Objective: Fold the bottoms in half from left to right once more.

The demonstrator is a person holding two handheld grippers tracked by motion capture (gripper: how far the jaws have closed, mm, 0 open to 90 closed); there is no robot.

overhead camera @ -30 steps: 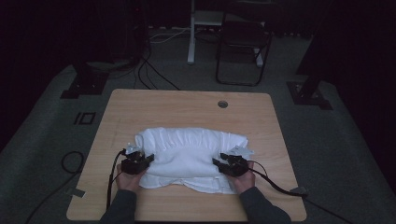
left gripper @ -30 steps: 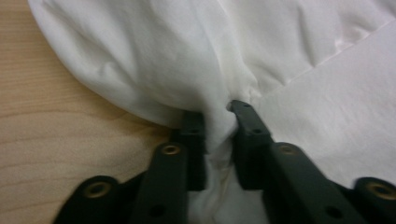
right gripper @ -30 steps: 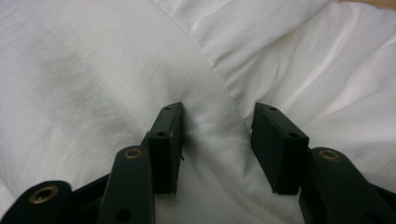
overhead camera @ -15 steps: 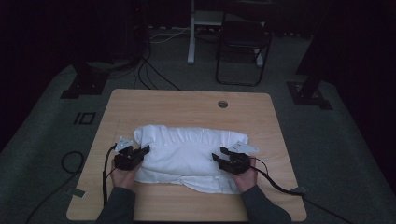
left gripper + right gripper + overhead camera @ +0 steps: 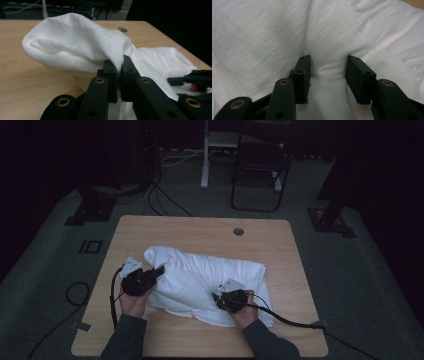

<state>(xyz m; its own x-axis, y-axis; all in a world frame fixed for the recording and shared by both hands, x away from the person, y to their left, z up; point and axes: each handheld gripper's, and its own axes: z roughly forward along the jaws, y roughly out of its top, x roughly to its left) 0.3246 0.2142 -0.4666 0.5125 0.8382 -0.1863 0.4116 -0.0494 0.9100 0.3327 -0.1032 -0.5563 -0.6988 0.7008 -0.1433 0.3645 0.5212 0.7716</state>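
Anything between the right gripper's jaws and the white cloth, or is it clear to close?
Nothing visible in the way. The right gripper has its jaws open, pressed down on the white cloth, with a ridge of fabric bunched between them. The left gripper is already shut on another fold.

Dim room, grey carpet floor. Light wood table with a round grommet hole. Behind it a dark folding chair, a white post and floor cables.

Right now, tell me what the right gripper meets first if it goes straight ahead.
The white cloth. The right gripper has its jaws open astride a raised fold of it, so it would likely press into that fold at once; depth beyond is unclear.
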